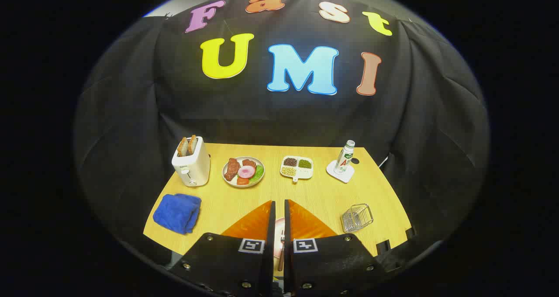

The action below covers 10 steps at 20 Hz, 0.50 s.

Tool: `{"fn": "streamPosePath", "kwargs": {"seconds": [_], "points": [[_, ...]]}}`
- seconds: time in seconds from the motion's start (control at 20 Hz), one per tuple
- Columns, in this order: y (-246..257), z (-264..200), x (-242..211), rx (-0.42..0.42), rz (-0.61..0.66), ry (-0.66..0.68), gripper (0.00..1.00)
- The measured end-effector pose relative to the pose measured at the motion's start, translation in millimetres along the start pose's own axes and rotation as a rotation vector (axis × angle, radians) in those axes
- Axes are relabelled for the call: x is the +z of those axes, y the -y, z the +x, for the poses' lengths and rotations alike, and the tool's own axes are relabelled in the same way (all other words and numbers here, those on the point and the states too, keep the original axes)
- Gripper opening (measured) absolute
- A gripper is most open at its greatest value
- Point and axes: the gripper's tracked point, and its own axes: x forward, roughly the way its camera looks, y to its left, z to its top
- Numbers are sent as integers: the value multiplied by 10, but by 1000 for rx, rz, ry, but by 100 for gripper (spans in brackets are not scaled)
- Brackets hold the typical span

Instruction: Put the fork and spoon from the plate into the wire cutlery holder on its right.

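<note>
- Since the fingers (277, 218) sit nearly closed with just a thin slit between them, most of the plate (279, 227) is hidden behind them. You only get a pale sliver of it through the gap.
- Through that same slit the fork (282, 236) shows: tines up top, handle running down toward the camera. It looks lined up with the gap, but I can't tell whether both fingers are actually pressing on it or just framing it, so I won't call it a grip.
- Can't make out the spoon at all, so no idea which side of the fork it's on.
- The wire cutlery holder (357, 217) sits on the bench (314, 192) just right of the fingers, apart from them. It looks tipped a bit, and nothing seems to be in it. Being that close probably makes it a short hop sideways once a utensil is held.
- Everything else is parked along the far side, well clear of the working area: toaster (191, 161) with bread in the slots, a food plate (243, 171), a divided dish of beans (297, 167), a bottle (345, 158) on a coaster.
- A blue cloth (177, 212) lies left of the fingers, out of the way.
- My guess: we're at the fork pickup, neither utensil moved yet.
</note>
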Motion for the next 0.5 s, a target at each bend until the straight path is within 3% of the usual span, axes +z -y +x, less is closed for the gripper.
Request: {"fn": "streamPosePath", "kwargs": {"seconds": [0.5], "points": [[69, 66, -58, 3, 15, -10, 10]]}}
